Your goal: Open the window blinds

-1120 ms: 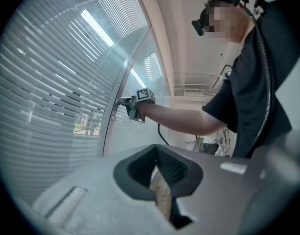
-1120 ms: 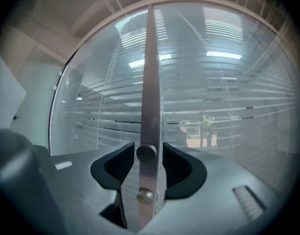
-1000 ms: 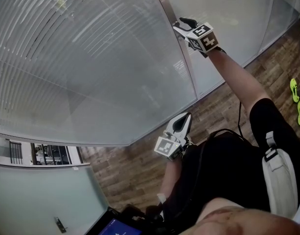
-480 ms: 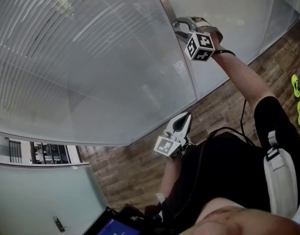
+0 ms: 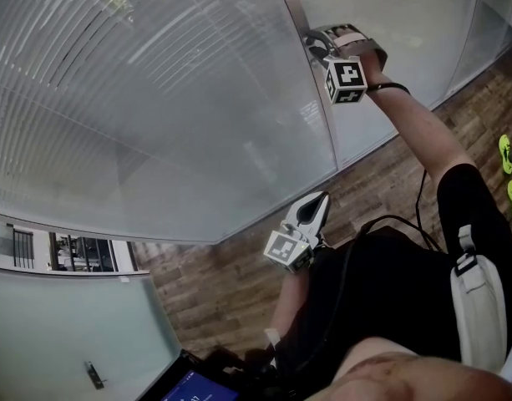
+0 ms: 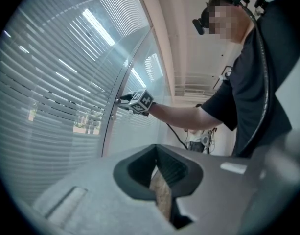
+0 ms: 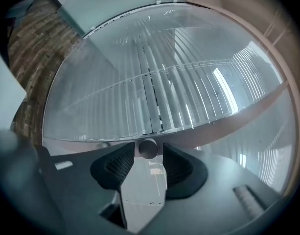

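I see the window blinds (image 5: 155,98) behind a big glass wall that fills most of the head view. Their slats lie close together, with thin bright lines between them. A frame post (image 5: 324,115) runs down between 2 glass panes. My right tool (image 5: 312,44) is held up high against that post, at the end of a stretched-out arm. In the right gripper view a small round knob (image 7: 149,148) sits right between the 2 jaw tips. The jaws are closing in on it. A thin gap shows on each side of the knob, so the pads are just beside it and not pressing on it. Above the knob, that view shows the slats spreading out wide across the glass. My left tool (image 5: 320,199) is lower down, near my body, well apart from the right one. It is above the wooden floor (image 5: 222,291) and points at the glass. In the left gripper view its jaws are clenched together.
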